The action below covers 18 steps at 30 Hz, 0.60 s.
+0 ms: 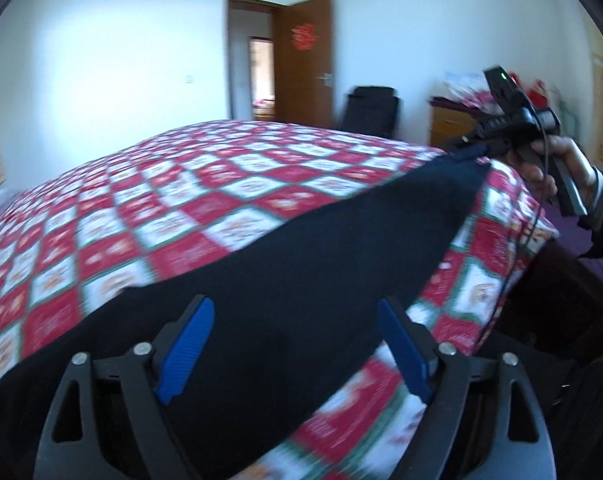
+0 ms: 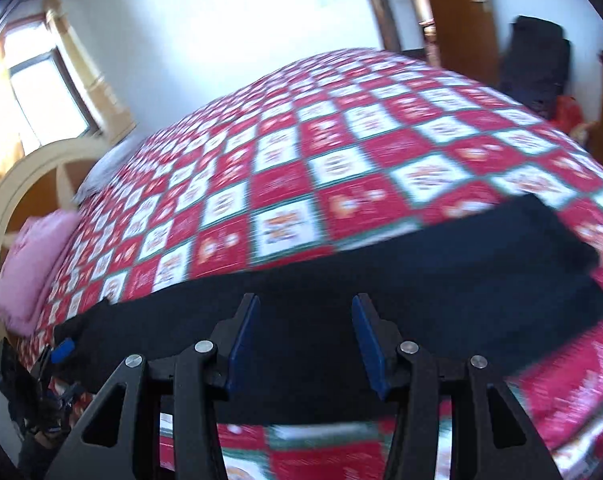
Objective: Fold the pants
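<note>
Dark navy pants (image 1: 301, 256) lie stretched in a long strip along the near edge of a bed with a red, white and green checked cover (image 1: 221, 168); they also show in the right wrist view (image 2: 421, 280). My left gripper (image 1: 297, 344) is open, its blue pads apart just above one end of the pants. My right gripper (image 2: 305, 336) is open above the other end. In the left wrist view the right gripper (image 1: 473, 148) sits at the far end of the pants. In the right wrist view the left gripper (image 2: 57, 352) shows at the far left end.
A brown door (image 1: 301, 60) stands open in the white far wall. A black chair (image 1: 373, 108) and a wooden cabinet (image 1: 449, 124) with clutter stand beside it. A pink pillow (image 2: 33, 272) lies against a cream headboard (image 2: 29, 176). A window (image 2: 41, 92) is left.
</note>
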Tool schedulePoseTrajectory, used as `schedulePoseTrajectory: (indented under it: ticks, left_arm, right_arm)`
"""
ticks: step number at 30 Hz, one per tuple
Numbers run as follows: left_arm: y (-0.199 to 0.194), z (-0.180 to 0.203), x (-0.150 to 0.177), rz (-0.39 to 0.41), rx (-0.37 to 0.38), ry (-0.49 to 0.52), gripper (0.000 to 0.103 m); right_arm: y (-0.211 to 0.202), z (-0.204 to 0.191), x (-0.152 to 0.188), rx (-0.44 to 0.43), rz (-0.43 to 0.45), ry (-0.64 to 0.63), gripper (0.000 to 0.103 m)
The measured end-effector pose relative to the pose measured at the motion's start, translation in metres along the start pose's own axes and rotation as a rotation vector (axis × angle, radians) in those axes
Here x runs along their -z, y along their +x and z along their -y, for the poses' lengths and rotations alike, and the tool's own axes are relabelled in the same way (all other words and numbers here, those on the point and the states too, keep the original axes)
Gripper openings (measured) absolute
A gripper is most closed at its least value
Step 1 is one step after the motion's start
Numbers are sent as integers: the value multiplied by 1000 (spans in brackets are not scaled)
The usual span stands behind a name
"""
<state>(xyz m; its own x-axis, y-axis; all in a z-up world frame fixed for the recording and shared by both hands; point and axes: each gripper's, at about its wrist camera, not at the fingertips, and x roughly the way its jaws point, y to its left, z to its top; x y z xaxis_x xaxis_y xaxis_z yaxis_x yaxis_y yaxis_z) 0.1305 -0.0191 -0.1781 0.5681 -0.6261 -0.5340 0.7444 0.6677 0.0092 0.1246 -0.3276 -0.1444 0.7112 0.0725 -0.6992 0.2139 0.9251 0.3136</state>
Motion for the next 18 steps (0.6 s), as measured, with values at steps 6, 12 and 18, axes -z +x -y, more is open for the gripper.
schedulePoseTrajectory:
  ticks: [6,12,18]
  left_arm:
    - [38,44,-15,-55,85,90,70]
    - [68,63,-16,-126,99,138,64]
    - [86,69,-12,-178,62,161,64]
  right_arm:
    - [-32,60,9,64,81,135,50]
    - [-51,114,12,127,139,265,50]
    - [-51,138,8,132,161,305,50]
